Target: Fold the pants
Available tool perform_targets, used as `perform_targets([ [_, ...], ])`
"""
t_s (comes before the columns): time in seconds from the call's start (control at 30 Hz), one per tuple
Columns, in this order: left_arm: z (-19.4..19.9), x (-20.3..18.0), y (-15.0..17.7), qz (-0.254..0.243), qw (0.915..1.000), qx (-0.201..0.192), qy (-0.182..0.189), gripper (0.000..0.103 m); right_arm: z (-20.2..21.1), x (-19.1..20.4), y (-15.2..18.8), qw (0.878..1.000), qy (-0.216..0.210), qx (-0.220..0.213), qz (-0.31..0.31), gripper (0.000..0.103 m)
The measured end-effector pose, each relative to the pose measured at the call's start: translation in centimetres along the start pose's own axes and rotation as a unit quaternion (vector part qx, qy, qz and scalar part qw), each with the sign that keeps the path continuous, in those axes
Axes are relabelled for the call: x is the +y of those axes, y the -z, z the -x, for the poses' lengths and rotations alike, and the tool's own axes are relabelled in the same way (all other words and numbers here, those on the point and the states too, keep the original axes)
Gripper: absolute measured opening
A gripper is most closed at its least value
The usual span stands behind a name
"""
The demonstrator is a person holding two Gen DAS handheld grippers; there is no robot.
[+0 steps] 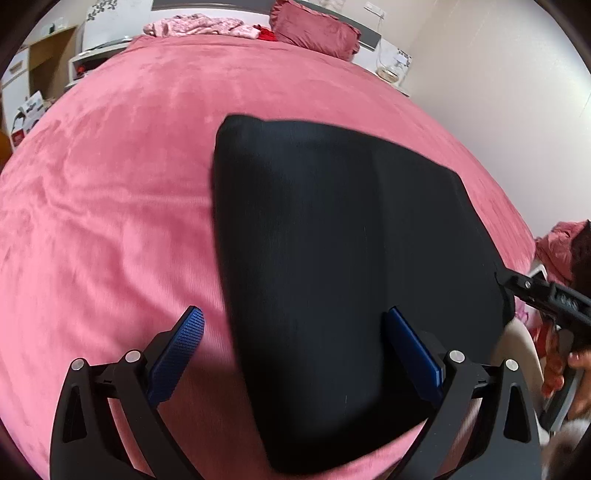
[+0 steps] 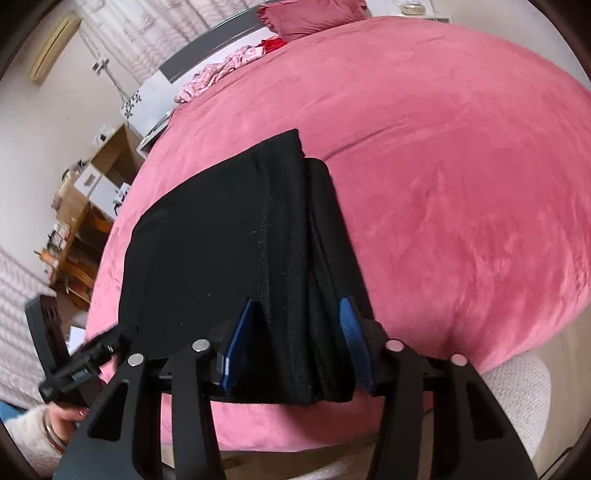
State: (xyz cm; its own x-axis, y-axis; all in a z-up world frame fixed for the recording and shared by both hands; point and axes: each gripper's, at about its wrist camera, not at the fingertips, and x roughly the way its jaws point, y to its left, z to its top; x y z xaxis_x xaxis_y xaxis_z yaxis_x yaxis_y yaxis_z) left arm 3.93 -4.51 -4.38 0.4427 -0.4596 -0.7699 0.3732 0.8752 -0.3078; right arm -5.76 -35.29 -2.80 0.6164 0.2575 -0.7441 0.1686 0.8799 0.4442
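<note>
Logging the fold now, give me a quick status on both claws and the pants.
Left claw open above pants' edge. Right claw open, straddling the folded edge. Black pants folded flat on pink bed. Nothing in the way.

Pants: black matt cloth, fine knit, stitched seam. Bedspread: pink plush, velvety nap. Left gripper: matt black plastic, blue textured pads, shiny metal pins. Pillow: pink ruffled cloth.
</note>
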Motion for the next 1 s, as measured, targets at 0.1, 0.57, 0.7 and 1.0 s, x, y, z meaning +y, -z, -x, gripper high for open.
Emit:
perform_targets([
  [0.1, -0.2, -0.3, 0.3, 0.025, 0.9996, 0.008, 0.007, 0.098, -0.2, 0.9, -0.5, 1.0, -0.003, 0.02, 0.019, 0.014],
  [0.57, -1.0, -2.7, 0.8, -0.009, 0.9993, 0.024, 0.026, 0.099, -0.4, -0.4, -0.6, 0.999, 0.042, -0.006, 0.025, 0.021],
  [0.7, 0.0, -2.9, 0.7, -0.024, 0.9996, 0.008, 0.007, 0.099, 0.4, -1.5, -0.3, 0.998, 0.064, -0.021, -0.014, 0.07],
  [1.0, 0.0, -2.6, 0.3, -0.041, 0.9991, 0.0, -0.015, 0.099, 0.0, -1.4, -0.4, 1.0, 0.013, -0.003, -0.017, 0.09],
])
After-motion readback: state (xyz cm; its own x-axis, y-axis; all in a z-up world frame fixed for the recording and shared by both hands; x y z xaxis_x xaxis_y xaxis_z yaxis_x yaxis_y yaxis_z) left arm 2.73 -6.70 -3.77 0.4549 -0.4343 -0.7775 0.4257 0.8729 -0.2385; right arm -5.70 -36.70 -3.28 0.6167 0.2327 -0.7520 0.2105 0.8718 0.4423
